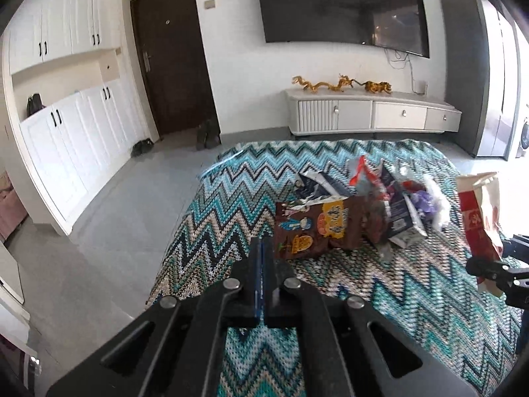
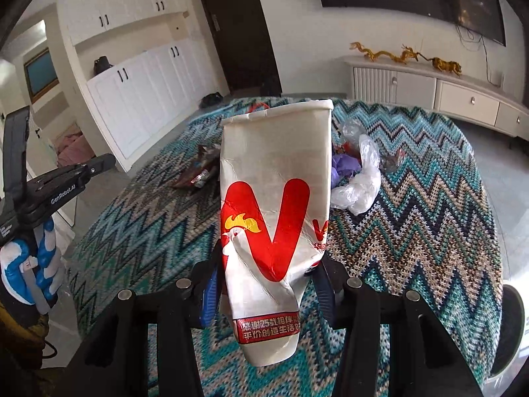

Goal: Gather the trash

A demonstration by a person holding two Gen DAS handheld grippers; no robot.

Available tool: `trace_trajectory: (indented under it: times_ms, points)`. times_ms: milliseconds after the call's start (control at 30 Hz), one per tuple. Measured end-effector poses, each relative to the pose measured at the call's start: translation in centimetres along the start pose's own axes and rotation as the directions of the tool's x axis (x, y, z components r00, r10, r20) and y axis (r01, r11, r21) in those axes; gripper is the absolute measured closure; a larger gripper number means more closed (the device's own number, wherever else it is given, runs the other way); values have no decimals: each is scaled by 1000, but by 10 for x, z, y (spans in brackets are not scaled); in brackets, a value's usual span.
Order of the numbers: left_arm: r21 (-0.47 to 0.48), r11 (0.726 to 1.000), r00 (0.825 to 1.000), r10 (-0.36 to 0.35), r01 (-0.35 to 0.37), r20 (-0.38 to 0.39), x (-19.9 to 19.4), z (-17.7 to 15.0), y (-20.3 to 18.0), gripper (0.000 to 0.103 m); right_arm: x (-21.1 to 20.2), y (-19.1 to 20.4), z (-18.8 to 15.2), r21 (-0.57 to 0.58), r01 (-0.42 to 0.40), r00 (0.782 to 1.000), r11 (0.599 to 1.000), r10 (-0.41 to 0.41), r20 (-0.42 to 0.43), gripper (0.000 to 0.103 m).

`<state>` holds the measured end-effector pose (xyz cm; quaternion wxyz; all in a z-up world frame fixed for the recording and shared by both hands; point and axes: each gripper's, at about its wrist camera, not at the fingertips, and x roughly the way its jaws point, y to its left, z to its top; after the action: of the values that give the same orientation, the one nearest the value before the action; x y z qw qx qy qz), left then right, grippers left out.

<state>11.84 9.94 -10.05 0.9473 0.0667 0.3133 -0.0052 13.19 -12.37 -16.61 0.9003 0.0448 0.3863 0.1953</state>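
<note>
Right now the right gripper [image 2: 266, 286] clamps a crushed white paper cup [image 2: 274, 198] with a red V, held upright above the zigzag blanket [image 2: 413, 231]. Meanwhile the left gripper [image 1: 262, 254] is pinched fully closed on nothing. Further back on the blanket lie a brown snack bag [image 1: 314, 228], torn wrappers [image 1: 390, 198] and crumpled clear plastic [image 2: 360, 178].

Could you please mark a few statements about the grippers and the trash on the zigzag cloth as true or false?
1. The right gripper holds a crushed paper cup. True.
2. The left gripper grips the brown snack bag. False: it is shut on nothing, and the bag lies on the cloth.
3. The cup bears a red V. True.
4. The trash lies on bare wood. False: on the patterned cloth.
</note>
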Motion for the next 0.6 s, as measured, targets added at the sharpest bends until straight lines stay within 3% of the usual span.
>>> trace_trajectory:
  times_ms: [333,600]
  points:
    - [40,999,999,-1,-1,41,-29,2,-22,103,-31,-1,-16,19,1,999,1000,-2,42,55]
    - [51,999,999,4,-6,36,-24,3,-27,103,-37,-12,-21,46,8,999,999,-10,50,55]
